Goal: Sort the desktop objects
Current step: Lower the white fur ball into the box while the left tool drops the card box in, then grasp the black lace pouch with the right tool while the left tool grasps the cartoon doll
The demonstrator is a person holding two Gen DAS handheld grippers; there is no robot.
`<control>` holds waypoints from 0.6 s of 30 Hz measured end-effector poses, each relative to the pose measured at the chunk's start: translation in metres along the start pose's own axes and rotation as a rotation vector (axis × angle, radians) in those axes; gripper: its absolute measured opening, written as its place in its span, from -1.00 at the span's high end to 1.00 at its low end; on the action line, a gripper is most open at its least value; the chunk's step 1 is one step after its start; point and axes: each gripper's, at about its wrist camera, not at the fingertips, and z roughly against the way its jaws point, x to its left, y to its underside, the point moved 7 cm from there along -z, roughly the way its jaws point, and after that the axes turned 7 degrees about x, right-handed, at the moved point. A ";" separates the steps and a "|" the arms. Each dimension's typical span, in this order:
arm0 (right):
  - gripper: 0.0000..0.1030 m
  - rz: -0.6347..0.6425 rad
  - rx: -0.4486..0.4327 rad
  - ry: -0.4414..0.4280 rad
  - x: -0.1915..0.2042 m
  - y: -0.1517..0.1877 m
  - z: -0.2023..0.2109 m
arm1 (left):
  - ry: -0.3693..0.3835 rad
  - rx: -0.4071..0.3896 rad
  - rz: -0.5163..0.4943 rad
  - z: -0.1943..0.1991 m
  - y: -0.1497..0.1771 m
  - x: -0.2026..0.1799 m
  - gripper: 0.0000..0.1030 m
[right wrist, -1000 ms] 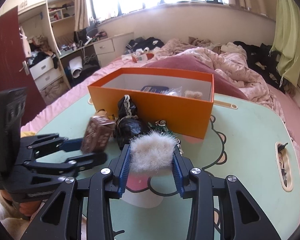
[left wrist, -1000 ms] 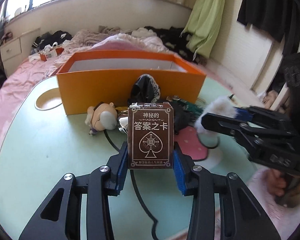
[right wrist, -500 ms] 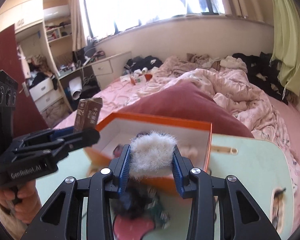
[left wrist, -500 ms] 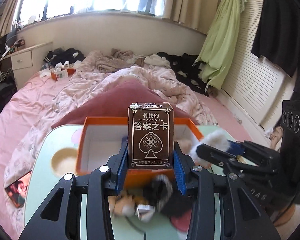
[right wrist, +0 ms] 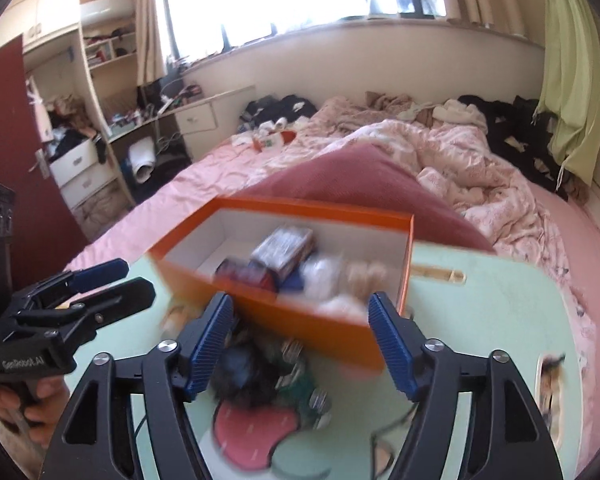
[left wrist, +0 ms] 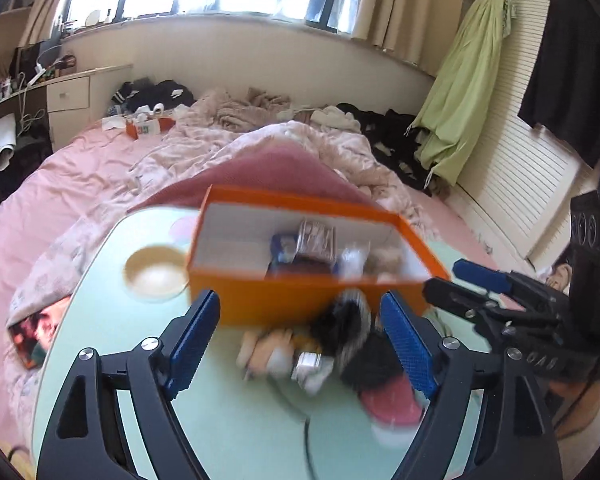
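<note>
Hovering above the orange box (left wrist: 312, 300), I have both my tools empty now. The left gripper (left wrist: 300, 340) has its jaws opening, with nothing between the blue pads, and the right gripper (right wrist: 302, 336) is opening too, also with nothing in it. Inside the box I see a brown card pack (right wrist: 286, 246), lying tilted on a dark blue thing, and a pale fluffy piece (right wrist: 364, 276) near the right end. The picture is blurred, so I cannot tell exactly how they rest.

On the green table (left wrist: 112, 344), just in front of the box, a small pile waits: a little doll (left wrist: 276, 350), a black furry lump (left wrist: 348, 320) and a pink pad (right wrist: 256, 428), with a dark cable near them.

My risk, as I judge it, is the near wall of the box. If I come down for the pile too close, an open finger can push the light box or tip it. The cable can also catch on a finger and drag the small things. The two tools are near each other, so they can collide over the same pile.
</note>
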 end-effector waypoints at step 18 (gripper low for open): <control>-1.00 0.021 0.277 0.128 0.009 0.098 -0.030 | -0.241 0.130 -0.094 -0.025 0.081 0.003 -0.99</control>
